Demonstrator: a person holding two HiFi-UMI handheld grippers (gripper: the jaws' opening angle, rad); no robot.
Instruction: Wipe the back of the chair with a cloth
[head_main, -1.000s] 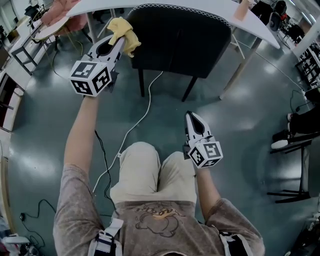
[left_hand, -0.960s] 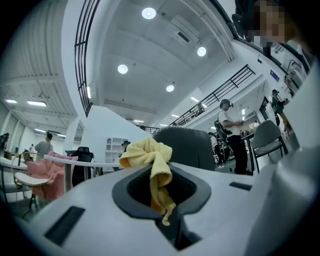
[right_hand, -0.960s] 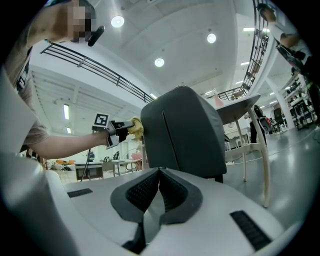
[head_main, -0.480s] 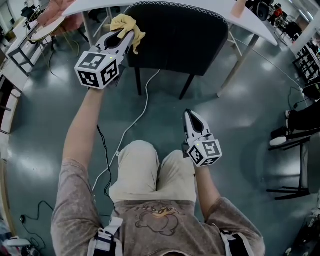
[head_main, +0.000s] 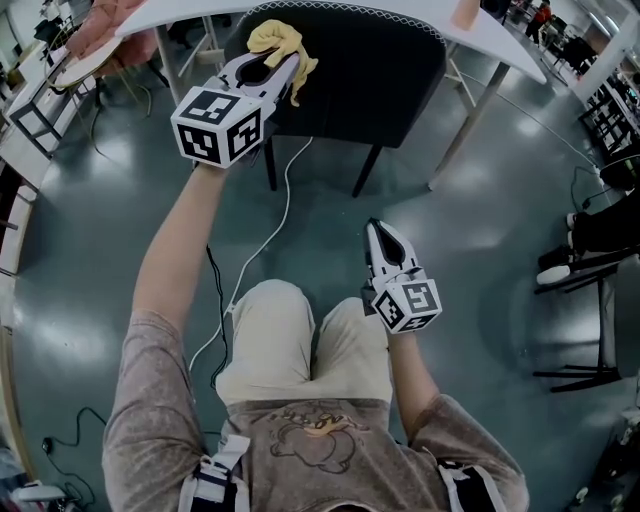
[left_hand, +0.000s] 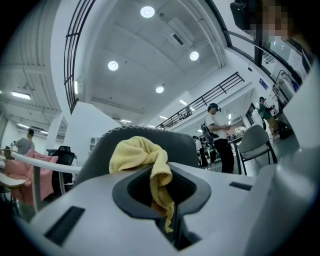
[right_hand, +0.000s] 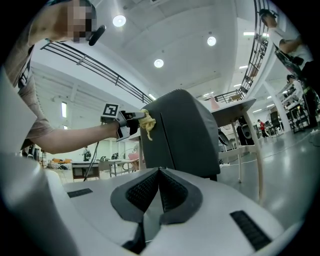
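A dark grey chair (head_main: 350, 70) stands with its back toward me, tucked under a white table (head_main: 500, 45). My left gripper (head_main: 280, 62) is raised at the back's upper left corner, shut on a yellow cloth (head_main: 282, 40) that bunches against the chair back (left_hand: 145, 137); the cloth (left_hand: 142, 155) hangs down between the jaws. My right gripper (head_main: 384, 240) hangs low near my knees, shut with nothing in it, apart from the chair. Its own view shows the chair (right_hand: 185, 132) ahead, with the left gripper (right_hand: 135, 120) and cloth (right_hand: 147, 121) at the chair's left edge.
A white cable (head_main: 255, 270) runs over the grey floor from under the chair toward my legs. A pink-draped seat (head_main: 100, 25) sits far left. Black chair legs (head_main: 590, 300) stand at the right edge. People stand in the background (left_hand: 217, 132).
My left gripper has carried the cloth rightward and up along the chair back's top left corner. The right gripper has stayed where it was.
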